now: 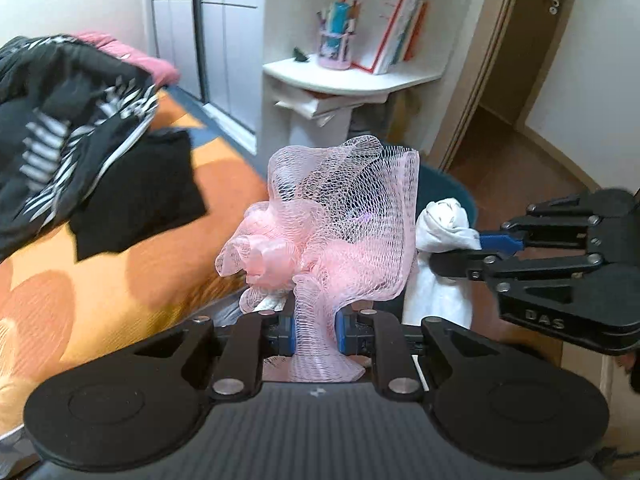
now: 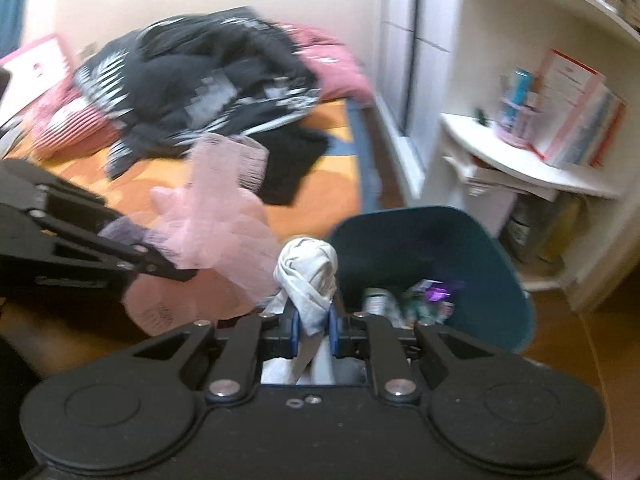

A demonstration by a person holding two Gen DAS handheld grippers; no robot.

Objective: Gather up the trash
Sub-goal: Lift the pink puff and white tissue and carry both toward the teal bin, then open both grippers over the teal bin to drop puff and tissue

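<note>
Both hands full, right by the bin

Left gripper (image 1: 316, 330) is pinched tight on pink netting (image 1: 340, 224); right gripper (image 2: 314, 330) is clamped on a white rag (image 2: 308, 276), just beside the open teal bin (image 2: 500, 260).

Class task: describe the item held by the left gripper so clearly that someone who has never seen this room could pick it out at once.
Start at the dark teal plastic bin beside the white shelf unit. In front of it, the left gripper clamps a pink mesh netting bundle. Unlike the neighbouring knotted white cloth in the right gripper, it is see-through and frilly.
</note>
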